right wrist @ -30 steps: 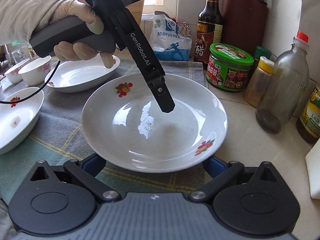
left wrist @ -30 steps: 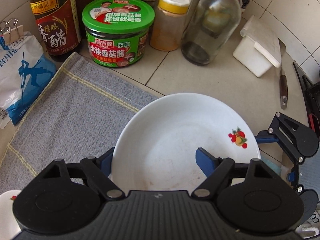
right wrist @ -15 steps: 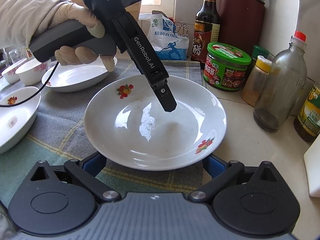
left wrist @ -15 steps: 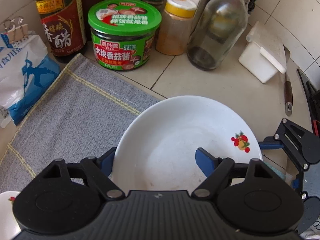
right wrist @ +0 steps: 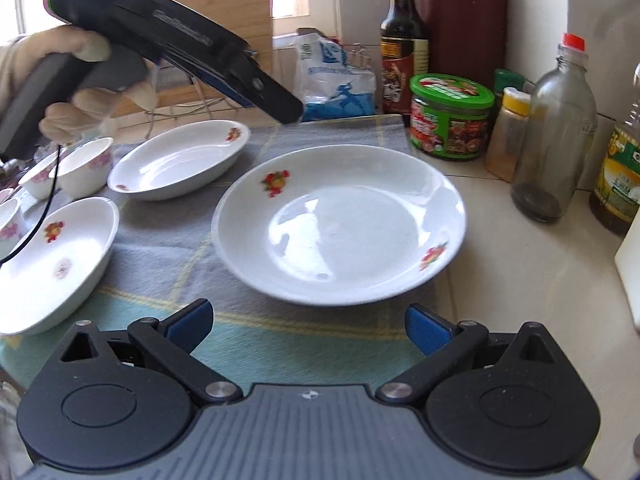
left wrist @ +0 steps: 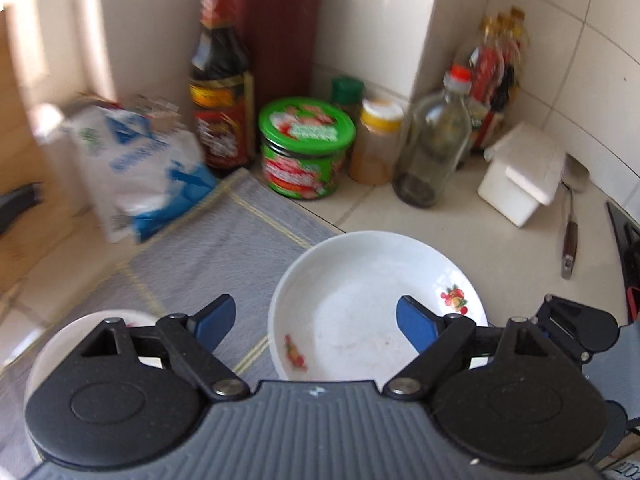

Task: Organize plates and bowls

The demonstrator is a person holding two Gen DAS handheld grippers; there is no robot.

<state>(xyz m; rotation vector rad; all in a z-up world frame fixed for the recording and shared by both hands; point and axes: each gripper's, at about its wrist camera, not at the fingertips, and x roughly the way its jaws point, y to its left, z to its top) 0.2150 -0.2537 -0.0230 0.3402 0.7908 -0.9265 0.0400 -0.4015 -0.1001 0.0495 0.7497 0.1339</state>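
In the right wrist view, small bowls (right wrist: 82,166) and two plates (right wrist: 56,264) lie at the left on the cloth (right wrist: 168,248), with the left tongs (right wrist: 286,110) raised above them, jaws just widened and empty. The large plate (right wrist: 340,228) sits mid-desk, half on the cloth. The right tongs (right wrist: 306,326) are spread open just short of its rim, empty; jars (right wrist: 450,116) stand behind.

The plate (right wrist: 340,228) is glossy white ceramic, on a matt woven cloth (right wrist: 160,248) over the smooth tiled surface (right wrist: 520,272); a clear glass bottle (right wrist: 554,132) stands nearby.
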